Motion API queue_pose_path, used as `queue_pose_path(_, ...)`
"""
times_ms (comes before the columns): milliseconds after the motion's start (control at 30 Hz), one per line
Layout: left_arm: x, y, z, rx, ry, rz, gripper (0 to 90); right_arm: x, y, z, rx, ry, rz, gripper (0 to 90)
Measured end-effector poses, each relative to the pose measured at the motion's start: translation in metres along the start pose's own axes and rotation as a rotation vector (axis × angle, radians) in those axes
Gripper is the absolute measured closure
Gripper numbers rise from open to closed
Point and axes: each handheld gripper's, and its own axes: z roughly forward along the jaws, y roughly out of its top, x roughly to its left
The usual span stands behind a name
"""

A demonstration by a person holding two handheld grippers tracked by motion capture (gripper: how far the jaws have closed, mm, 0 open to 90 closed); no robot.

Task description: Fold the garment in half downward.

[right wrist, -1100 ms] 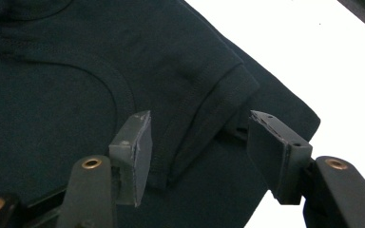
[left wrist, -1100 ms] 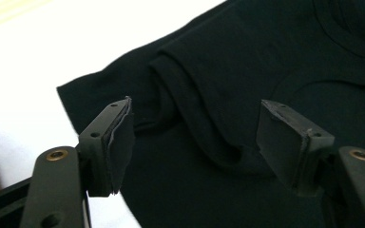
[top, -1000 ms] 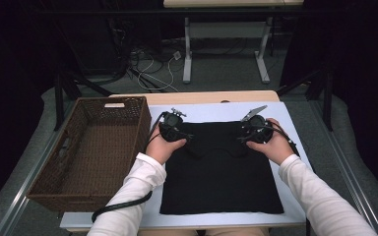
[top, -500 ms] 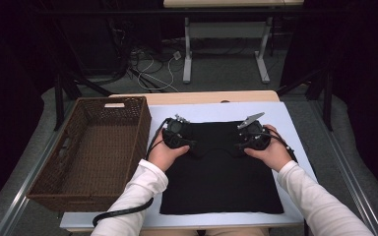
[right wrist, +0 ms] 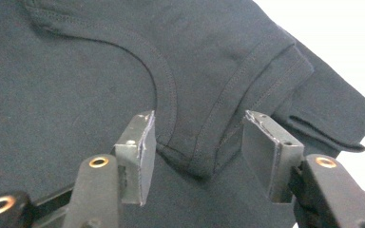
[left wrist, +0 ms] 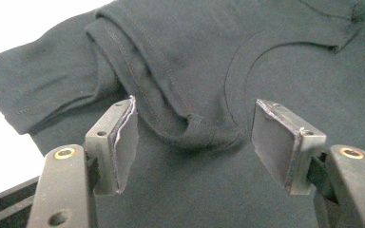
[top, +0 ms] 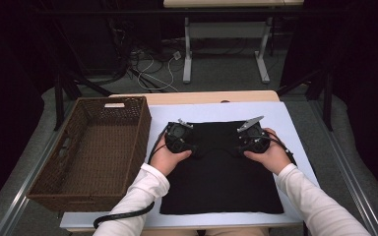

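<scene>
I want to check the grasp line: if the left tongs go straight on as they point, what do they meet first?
Probably the folded shoulder edge of the black cotton T-shirt, lying between the open left tongs.

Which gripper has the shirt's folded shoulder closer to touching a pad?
The right gripper: the black shirt fold reaches its left pad. In the left gripper, the fold sits clear of both pads.

Black t-shirt [top: 221,182] is spread flat on a pale blue sheet [top: 295,123] covering the table, taking up most of the middle. Left gripper [top: 179,135] sits at about 10 o'clock on the shirt, right gripper [top: 252,135] at about 2 o'clock, both near its far edge, each in a hand with a white sleeve. Brown wicker basket [top: 86,157] is just beside the shirt at 9 o'clock. Cables [top: 152,69] lie on the floor at 12.
</scene>
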Motion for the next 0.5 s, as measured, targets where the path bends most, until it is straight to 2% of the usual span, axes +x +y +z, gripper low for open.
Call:
queue_pose_path(67, -0.001, 0.000, 0.004, 0.012, 0.002, 0.005, 33.7, -0.001, -0.001, 0.003, 0.009, -0.007, -0.004, 47.7)
queue_pose_path(100, 0.000, 0.000, 0.005, 0.017, 0.004, 0.010, 33.9, -0.001, -0.003, 0.006, 0.002, -0.007, 0.010, 48.0)
queue_pose_path(133, 0.000, 0.000, 0.007, 0.017, 0.000, 0.006, 34.4, -0.003, -0.003, 0.006, 0.024, -0.002, 0.012, 48.5)
queue_pose_path(200, 0.002, 0.000, 0.011, 0.015, -0.004, -0.009, 35.0, -0.005, -0.005, 0.010, 0.024, -0.007, 0.026, 49.6)
queue_pose_path(267, 0.004, 0.001, 0.015, 0.017, 0.012, -0.014, 36.4, -0.008, -0.006, 0.014, 0.033, -0.016, 0.039, 50.4)
queue_pose_path(300, 0.004, 0.001, 0.017, 0.015, 0.012, -0.038, 36.9, -0.008, -0.007, 0.015, 0.045, -0.019, 0.057, 50.6)
queue_pose_path(333, 0.007, 0.002, 0.018, 0.019, 0.015, -0.035, 36.9, -0.009, -0.008, 0.017, 0.038, -0.018, 0.059, 50.7)
queue_pose_path(400, 0.008, 0.002, 0.021, 0.005, 0.015, -0.067, 36.8, -0.012, -0.008, 0.020, 0.044, -0.020, 0.054, 50.9)
queue_pose_path(500, 0.011, 0.001, 0.024, 0.030, 0.016, -0.072, 36.6, -0.013, -0.008, 0.024, 0.057, -0.023, 0.079, 51.1)
